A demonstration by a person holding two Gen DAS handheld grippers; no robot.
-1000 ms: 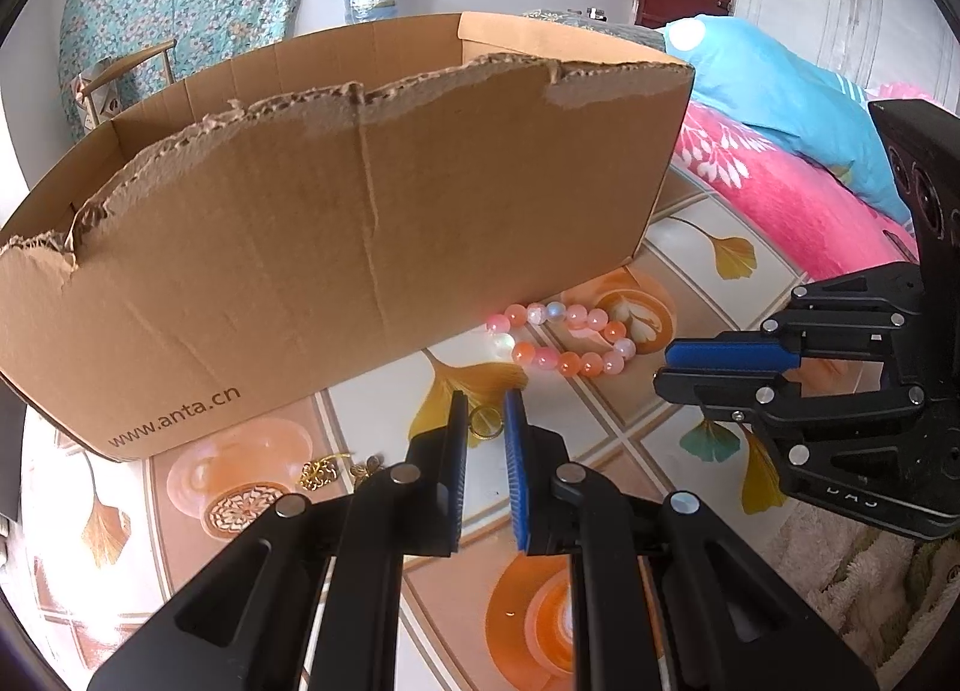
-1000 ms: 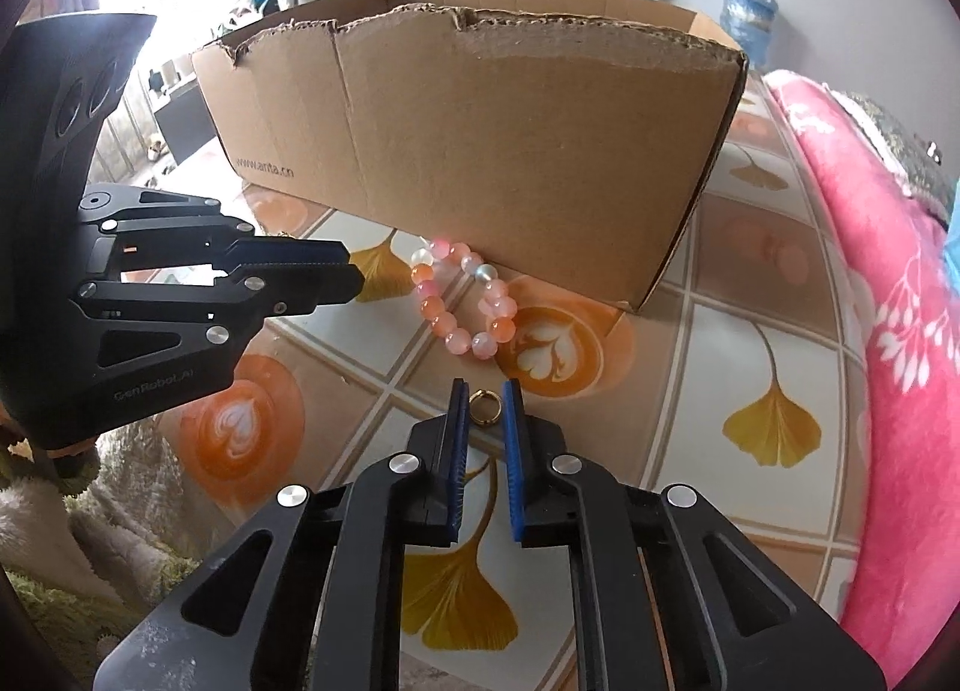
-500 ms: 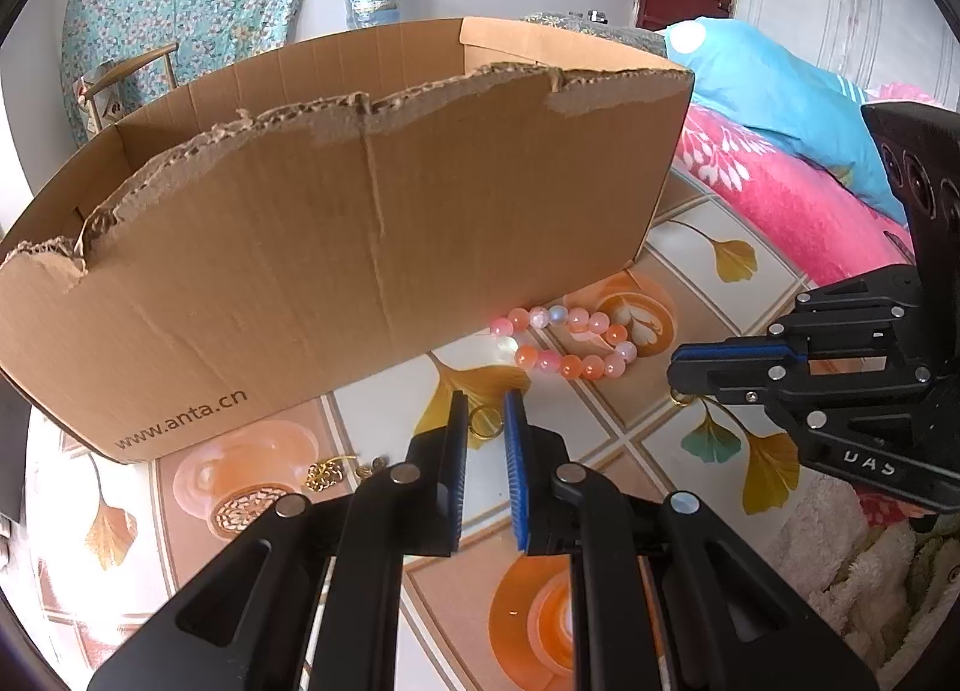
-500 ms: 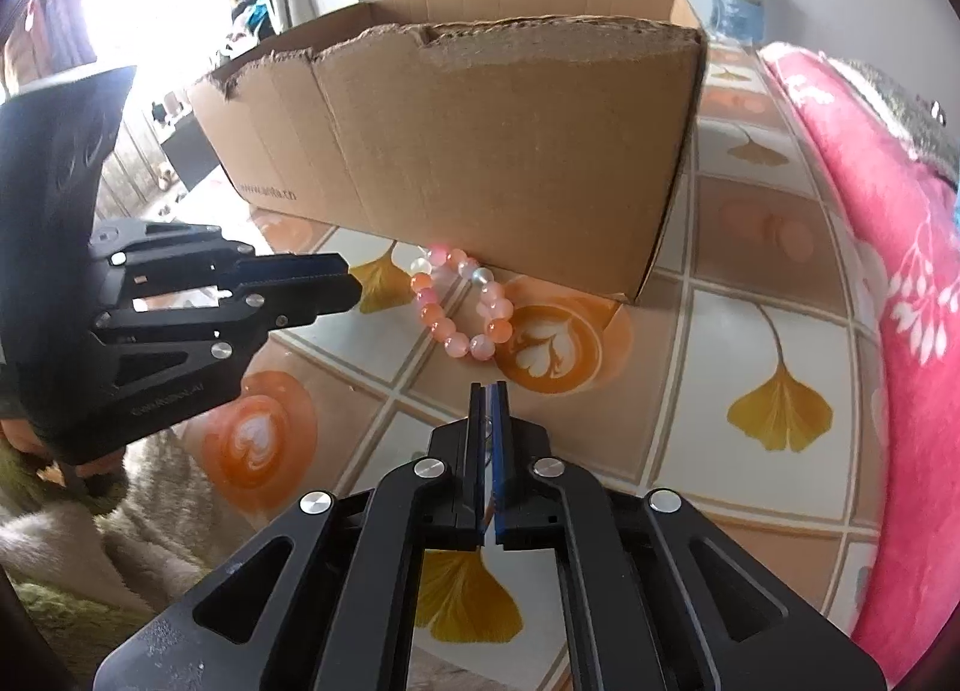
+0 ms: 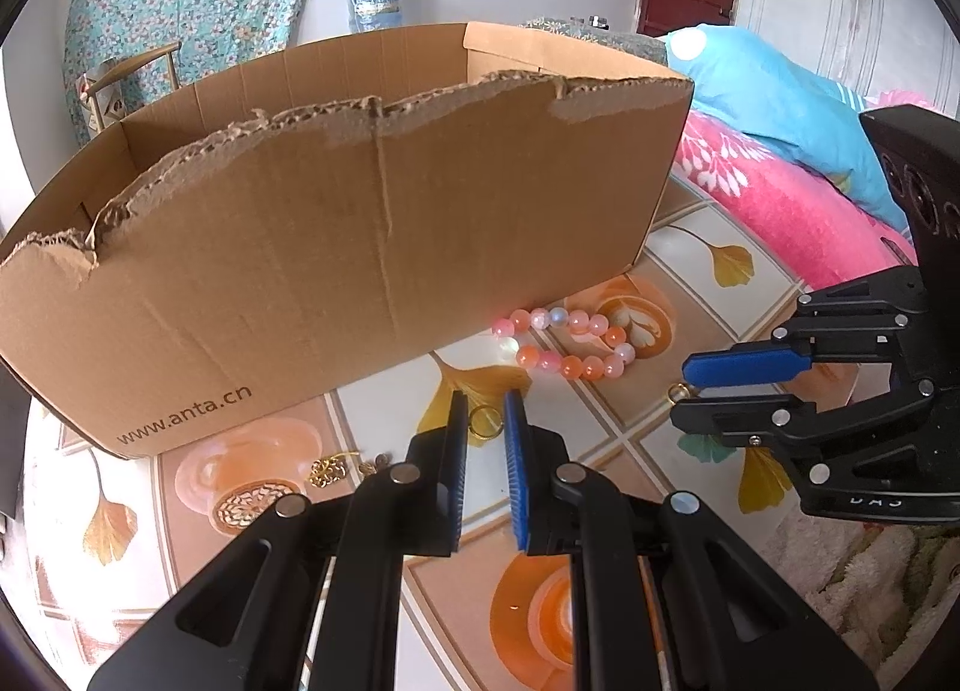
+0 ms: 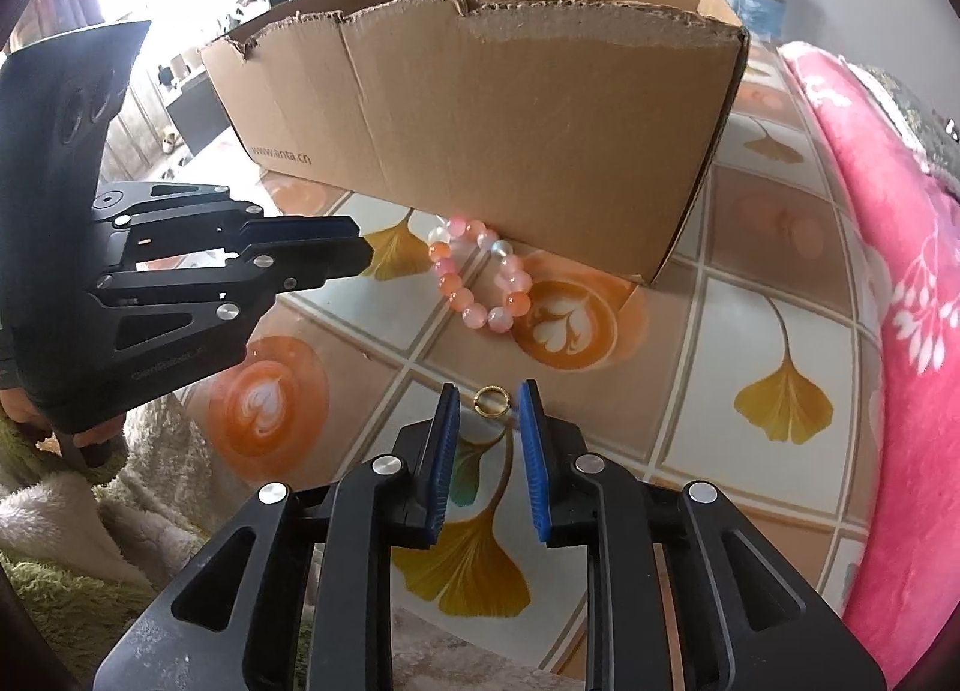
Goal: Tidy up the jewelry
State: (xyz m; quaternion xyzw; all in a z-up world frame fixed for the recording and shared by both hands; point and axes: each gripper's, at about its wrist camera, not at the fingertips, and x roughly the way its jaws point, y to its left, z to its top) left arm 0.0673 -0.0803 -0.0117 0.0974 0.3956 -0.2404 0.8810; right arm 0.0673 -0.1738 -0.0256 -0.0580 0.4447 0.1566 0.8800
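Bracelet (image 6: 480,274) — leaf-patterned tabletop (image 6: 774,331)

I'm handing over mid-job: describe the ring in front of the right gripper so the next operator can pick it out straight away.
Find the big cardboard box on the patterned tablecloth. Just in front of its near wall lies a pink and orange bead bracelet; nearer the camera from it, right off the open right gripper, sits the ring. It is one small plain gold band lying flat, with no beads.
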